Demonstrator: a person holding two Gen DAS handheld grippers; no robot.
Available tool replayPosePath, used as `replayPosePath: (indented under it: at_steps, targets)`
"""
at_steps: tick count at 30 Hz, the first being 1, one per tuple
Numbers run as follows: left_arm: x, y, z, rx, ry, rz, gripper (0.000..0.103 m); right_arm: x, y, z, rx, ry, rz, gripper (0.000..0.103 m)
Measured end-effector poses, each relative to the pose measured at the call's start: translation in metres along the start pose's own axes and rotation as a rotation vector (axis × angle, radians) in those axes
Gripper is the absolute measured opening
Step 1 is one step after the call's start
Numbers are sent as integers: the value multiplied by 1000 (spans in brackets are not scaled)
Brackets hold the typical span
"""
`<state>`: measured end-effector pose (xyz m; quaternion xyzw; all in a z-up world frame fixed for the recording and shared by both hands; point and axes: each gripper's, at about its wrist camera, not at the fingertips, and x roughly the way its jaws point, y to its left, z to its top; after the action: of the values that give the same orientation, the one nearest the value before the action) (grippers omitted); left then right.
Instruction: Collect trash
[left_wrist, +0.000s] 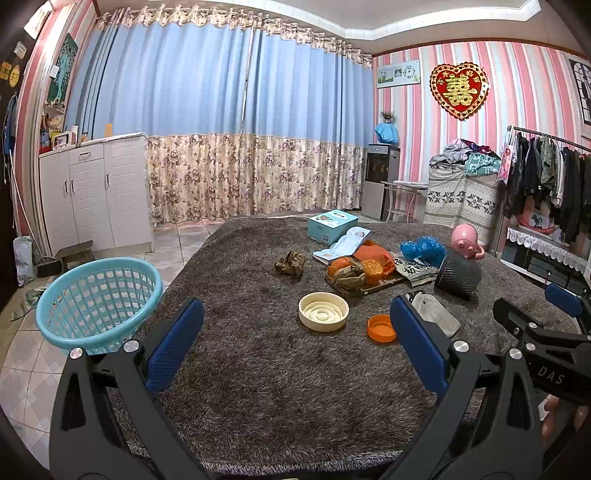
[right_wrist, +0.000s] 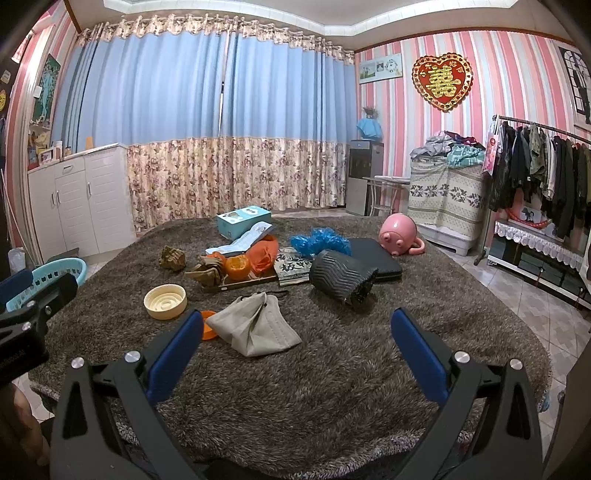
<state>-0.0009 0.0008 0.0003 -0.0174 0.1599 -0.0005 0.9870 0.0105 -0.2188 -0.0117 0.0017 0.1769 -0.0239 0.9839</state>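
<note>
While nothing shows in the basket (left_wrist: 98, 301), task barely begun. Left gripper (left_wrist: 295, 345) and right gripper (right_wrist: 291, 349) both spread wide, empty. Nearest: mask (right_wrist: 255, 325), orange lid (left_wrist: 381, 328); farther: brown wad (left_wrist: 290, 263), peels (right_wrist: 236, 266), blue bag (right_wrist: 320, 240), all uncollected.

"DAS" on right gripper (left_wrist: 546, 376); 囍 on heart plaque (left_wrist: 459, 89)

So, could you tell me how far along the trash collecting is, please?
Nothing looks done: the blue basket appears empty. Nothing is in hand; the left gripper and right gripper are open. Left: the face mask, crumpled paper and orange peels.
</note>
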Motion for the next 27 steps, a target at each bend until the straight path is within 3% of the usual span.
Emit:
replayPosePath:
  at_steps: [27]
  targets:
    - [0,0,0,-2,-1,-1,98,2,0,-1,3,2,1,99]
